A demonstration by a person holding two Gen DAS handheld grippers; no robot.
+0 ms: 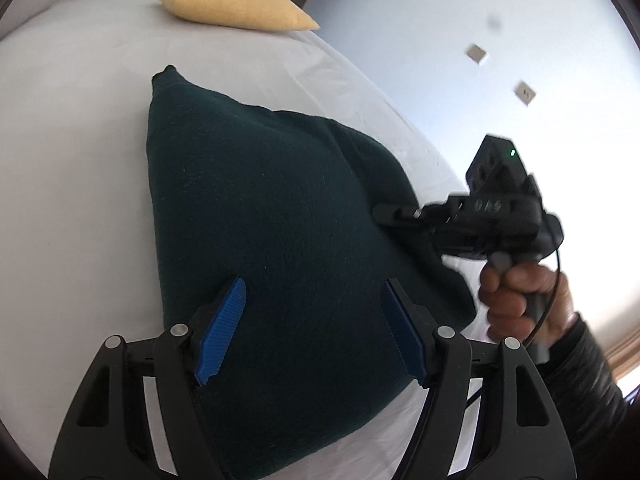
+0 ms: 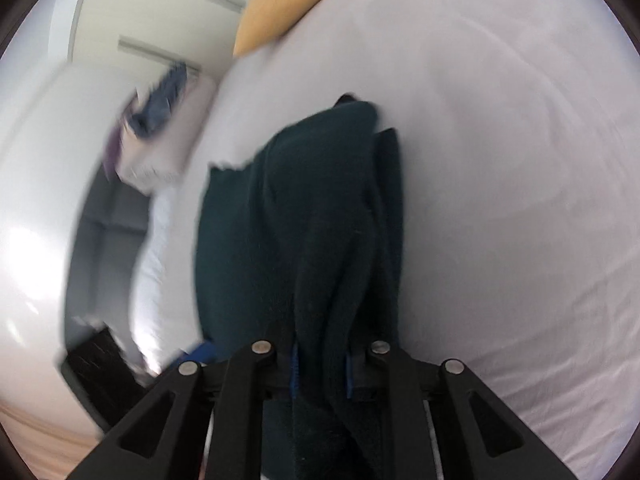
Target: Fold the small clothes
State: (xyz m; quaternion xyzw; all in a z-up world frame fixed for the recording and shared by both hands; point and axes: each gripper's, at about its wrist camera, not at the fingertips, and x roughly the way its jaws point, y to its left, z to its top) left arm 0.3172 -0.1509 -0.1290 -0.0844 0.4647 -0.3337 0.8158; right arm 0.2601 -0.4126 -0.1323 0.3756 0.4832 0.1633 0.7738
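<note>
A dark green knitted garment [image 1: 260, 208] lies on the white bed sheet [image 1: 72, 160], folded into a rough wedge. My left gripper [image 1: 315, 286] hovers open just above its near part, blue pads [image 1: 224, 328] wide apart with nothing pinched between them. At the garment's right edge is my right gripper [image 1: 384, 213], held by a hand [image 1: 516, 292]. In the right wrist view the right gripper [image 2: 321, 360] is shut on a bunched fold of the garment [image 2: 288, 208], which runs forward from between the blue pads [image 2: 295, 364]. The view is blurred.
A yellow pillow [image 1: 232, 4] lies at the far end of the bed. The bed's right edge meets a white wall with two sockets [image 1: 476, 54]. A blurred heap of other clothes [image 2: 160, 120] sits far left in the right wrist view, beyond the sheet [image 2: 500, 200].
</note>
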